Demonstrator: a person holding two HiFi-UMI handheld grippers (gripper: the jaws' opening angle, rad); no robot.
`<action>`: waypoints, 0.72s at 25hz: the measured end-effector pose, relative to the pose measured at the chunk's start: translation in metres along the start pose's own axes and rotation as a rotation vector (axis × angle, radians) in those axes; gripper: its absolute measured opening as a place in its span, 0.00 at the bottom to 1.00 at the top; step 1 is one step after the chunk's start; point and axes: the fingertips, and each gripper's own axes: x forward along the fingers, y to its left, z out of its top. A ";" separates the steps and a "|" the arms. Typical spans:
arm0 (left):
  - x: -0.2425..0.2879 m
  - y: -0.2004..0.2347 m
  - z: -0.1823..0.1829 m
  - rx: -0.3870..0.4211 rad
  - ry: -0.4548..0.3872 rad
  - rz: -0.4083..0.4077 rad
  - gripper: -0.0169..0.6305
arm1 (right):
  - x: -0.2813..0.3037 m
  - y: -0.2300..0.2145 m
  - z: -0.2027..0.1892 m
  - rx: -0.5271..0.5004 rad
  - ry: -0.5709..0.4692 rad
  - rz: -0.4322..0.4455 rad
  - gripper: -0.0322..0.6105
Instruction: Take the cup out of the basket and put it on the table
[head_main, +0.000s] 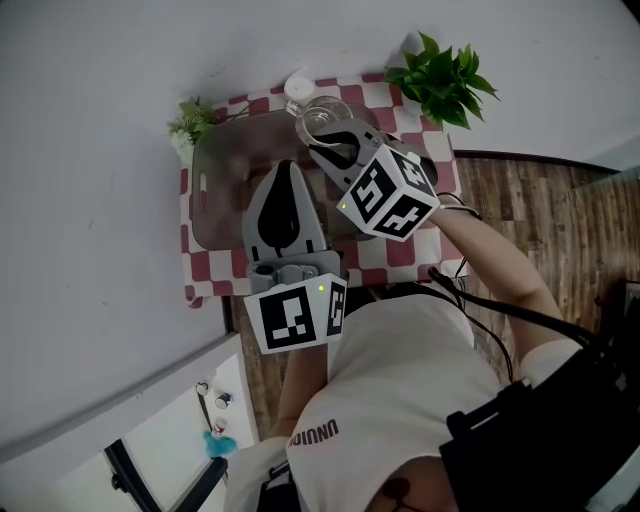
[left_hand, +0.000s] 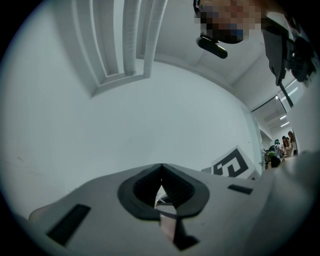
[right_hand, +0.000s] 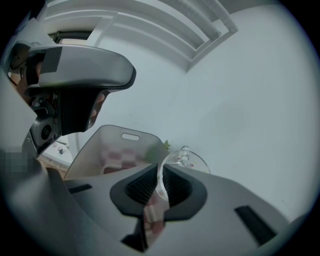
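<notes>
Clamping the thin wall of the clear cup, the right gripper holds it at the far right corner of the translucent basket. The gripper covers the cup's lower part, so no view shows whether it touches the checked desk or hangs above it. The left gripper lies over the basket with its jaws pressed together and nothing between them. Its own view shows mostly bare wall. A small white thing just beyond the cup is too blurred to name. A leafy plant stands at the desk's far right corner.
</notes>
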 end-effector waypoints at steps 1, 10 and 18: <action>0.001 -0.001 0.000 -0.001 0.000 -0.003 0.05 | -0.002 -0.001 -0.001 0.001 0.000 -0.004 0.12; 0.006 -0.014 -0.003 -0.007 -0.001 -0.033 0.05 | -0.012 -0.014 -0.012 0.010 0.018 -0.047 0.12; 0.011 -0.024 -0.006 -0.018 0.005 -0.049 0.05 | -0.018 -0.017 -0.024 0.001 0.034 -0.054 0.11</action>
